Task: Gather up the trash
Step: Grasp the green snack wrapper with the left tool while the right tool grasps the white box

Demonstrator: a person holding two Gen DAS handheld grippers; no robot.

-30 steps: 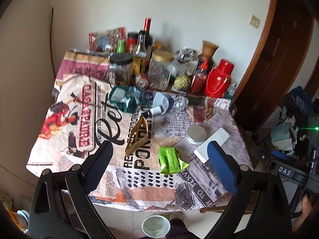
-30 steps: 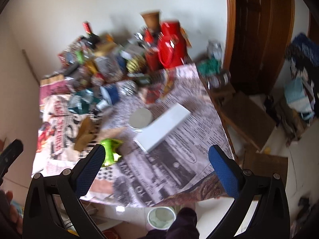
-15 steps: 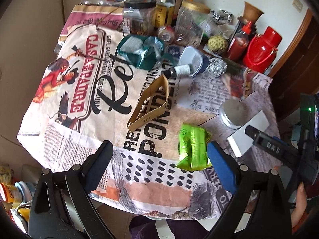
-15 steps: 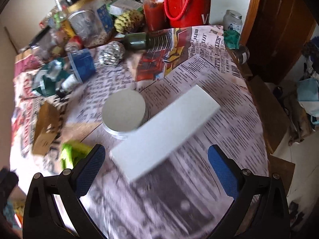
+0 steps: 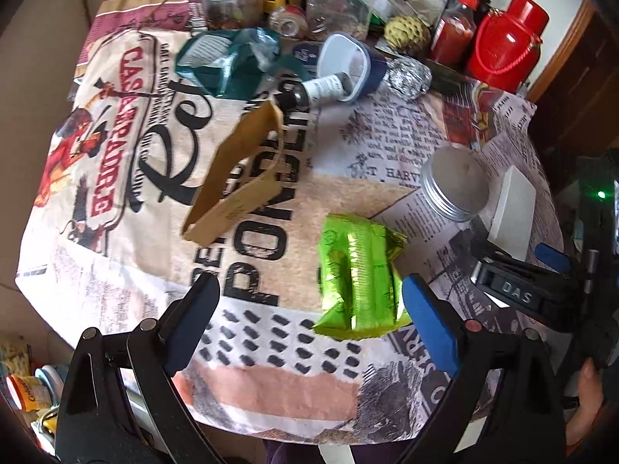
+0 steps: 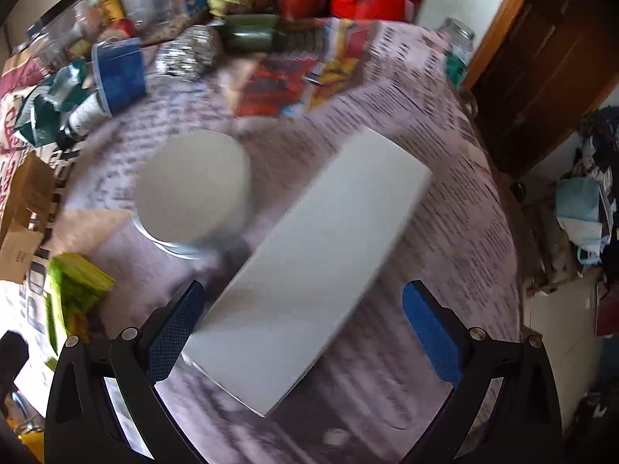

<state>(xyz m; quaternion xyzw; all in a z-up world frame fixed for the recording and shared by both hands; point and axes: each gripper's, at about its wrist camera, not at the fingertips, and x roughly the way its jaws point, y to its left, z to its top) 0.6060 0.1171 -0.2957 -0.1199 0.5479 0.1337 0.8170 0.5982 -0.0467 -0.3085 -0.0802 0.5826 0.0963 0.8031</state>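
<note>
Both grippers are dropping closer to the table than a second ago. Left gripper is hanging wide open and empty, the crumpled green wrapper lying just inside its right finger; centring before closing is advisable. Right gripper, open and empty, is straddling the white box.

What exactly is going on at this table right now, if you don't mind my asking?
A person is collecting trash with two handheld grippers. The left gripper is open, with a crumpled green wrapper lying just inside its right finger. The right gripper is open around the near end of a white box. Both items lie on the printed tablecloth, not yet gripped.
</note>
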